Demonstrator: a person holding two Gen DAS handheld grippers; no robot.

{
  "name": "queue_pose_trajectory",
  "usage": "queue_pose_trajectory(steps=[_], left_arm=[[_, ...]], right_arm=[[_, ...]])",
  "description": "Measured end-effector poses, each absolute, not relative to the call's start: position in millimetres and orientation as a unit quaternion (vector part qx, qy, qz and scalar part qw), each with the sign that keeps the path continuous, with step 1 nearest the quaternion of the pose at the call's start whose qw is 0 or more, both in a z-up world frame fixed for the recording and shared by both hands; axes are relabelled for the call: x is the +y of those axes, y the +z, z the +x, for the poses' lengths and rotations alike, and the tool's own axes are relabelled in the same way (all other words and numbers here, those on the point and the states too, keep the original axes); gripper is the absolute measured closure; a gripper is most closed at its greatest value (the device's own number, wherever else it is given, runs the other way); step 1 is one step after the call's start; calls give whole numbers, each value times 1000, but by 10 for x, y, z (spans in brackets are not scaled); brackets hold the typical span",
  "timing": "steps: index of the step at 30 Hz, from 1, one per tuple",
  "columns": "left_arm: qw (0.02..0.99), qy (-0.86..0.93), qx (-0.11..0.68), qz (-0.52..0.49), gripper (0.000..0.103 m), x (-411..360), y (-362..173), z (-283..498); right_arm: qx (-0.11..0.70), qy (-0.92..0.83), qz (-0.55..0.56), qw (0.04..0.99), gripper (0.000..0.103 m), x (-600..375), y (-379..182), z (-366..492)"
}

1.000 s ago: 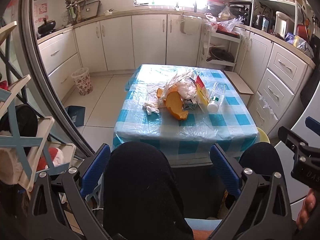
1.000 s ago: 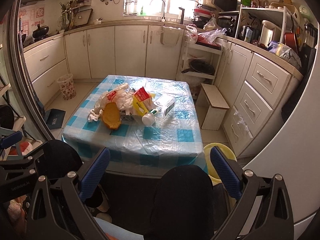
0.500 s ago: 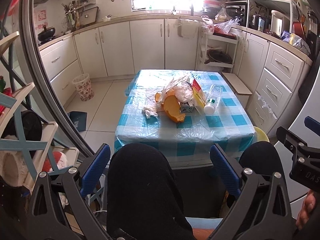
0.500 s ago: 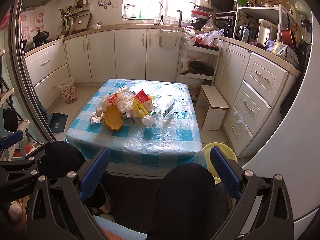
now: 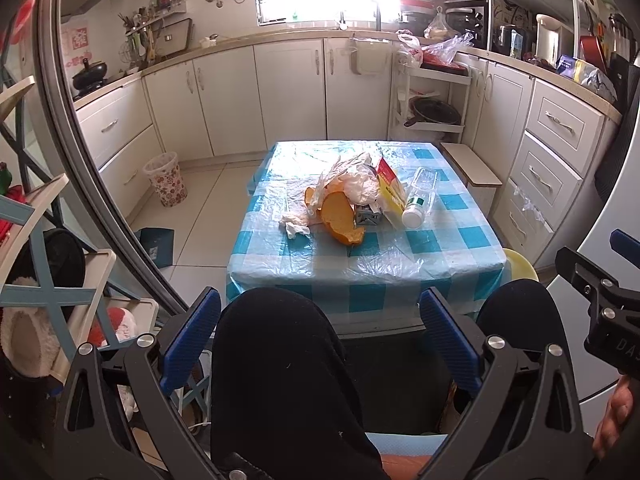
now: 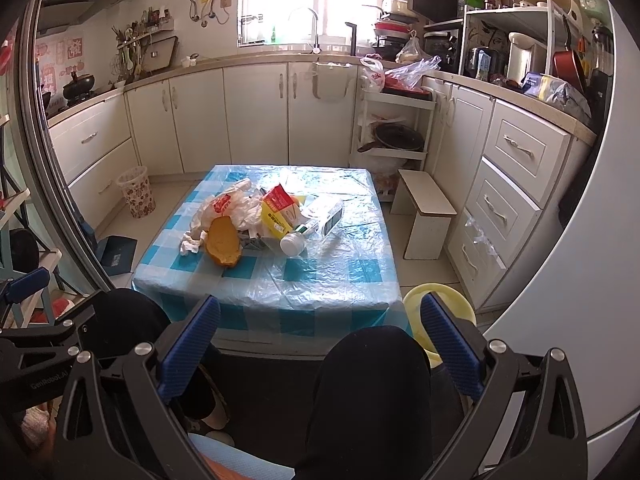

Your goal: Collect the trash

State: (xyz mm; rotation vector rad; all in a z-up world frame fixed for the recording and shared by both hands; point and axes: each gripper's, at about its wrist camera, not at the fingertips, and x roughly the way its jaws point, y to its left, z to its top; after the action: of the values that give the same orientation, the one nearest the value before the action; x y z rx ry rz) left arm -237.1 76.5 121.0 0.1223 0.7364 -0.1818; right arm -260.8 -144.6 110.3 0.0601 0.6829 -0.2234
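The trash pile (image 5: 352,204), with its orange peel (image 5: 340,224), crumpled tissue (image 5: 294,224), plastic bottle (image 5: 420,200) and yellow-red carton (image 6: 278,210), lies mid-table on the checkered tablecloth (image 5: 400,264), well ahead of both grippers. The left gripper (image 5: 320,336) and right gripper (image 6: 320,336) hang low over the person's knees, jaws spread wide and holding nothing.

Right gripper (image 6: 320,336) jaws wide apart, holding nothing, well short of the surface (image 6: 320,276). On it, clustered: orange peel (image 6: 223,241), crumpled tissue (image 6: 190,245), plastic bag (image 6: 224,206), yellow-red carton (image 6: 278,210), clear bottle (image 6: 316,222) on its side.
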Motion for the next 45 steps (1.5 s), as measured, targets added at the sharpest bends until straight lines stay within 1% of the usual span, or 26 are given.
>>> queue_pose_trajectory(steps=[45], left_arm=[[929, -87, 355, 59, 7, 777, 1235, -2396]], right_arm=[[332, -104, 30, 937, 7, -1411, 1120, -2631]])
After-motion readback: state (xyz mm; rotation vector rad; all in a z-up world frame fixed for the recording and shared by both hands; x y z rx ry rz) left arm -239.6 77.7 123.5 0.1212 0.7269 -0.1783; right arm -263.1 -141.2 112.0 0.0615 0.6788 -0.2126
